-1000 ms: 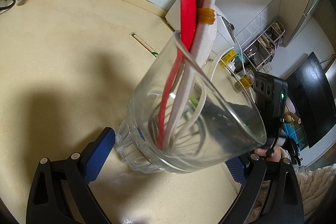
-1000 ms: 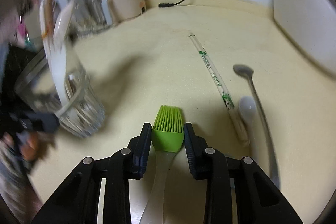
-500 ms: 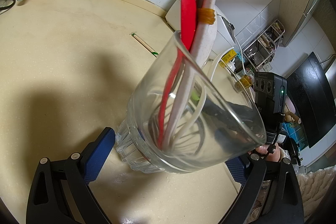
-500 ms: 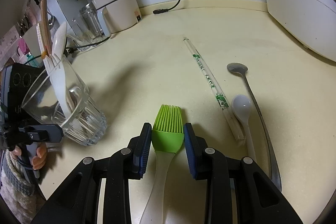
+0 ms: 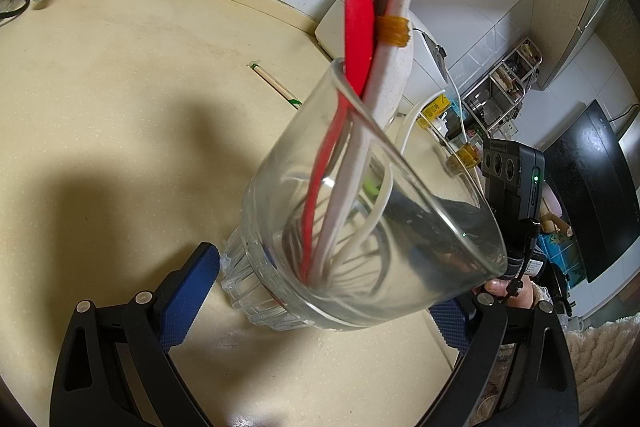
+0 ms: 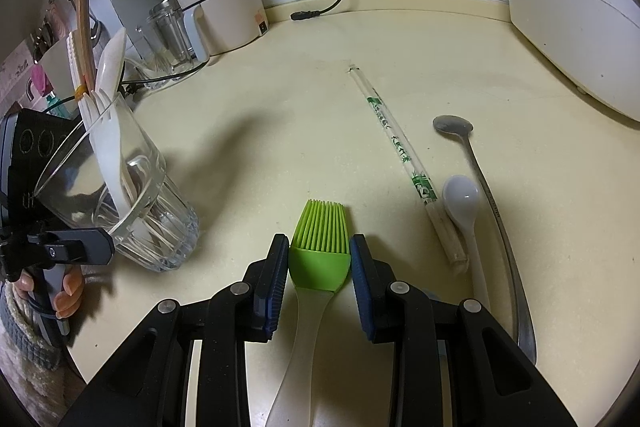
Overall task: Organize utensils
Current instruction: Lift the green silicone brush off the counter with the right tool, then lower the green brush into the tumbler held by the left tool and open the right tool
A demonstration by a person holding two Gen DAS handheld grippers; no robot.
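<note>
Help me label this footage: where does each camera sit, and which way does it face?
Left wrist: on the left gripper, looking down at the tilted glass between its fingers; a hand shows.
Right wrist: on the right gripper, looking down at the counter and green brush it grips; a hand shows at left.
Shared: glass, wrapped chopsticks.

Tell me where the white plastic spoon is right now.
In the right wrist view, the white plastic spoon lies on the counter, lower right, between the wrapped chopsticks and the long metal spoon.

Brush handle (image 6: 298, 359) and metal spoon (image 6: 486, 195) run off-frame.
</note>
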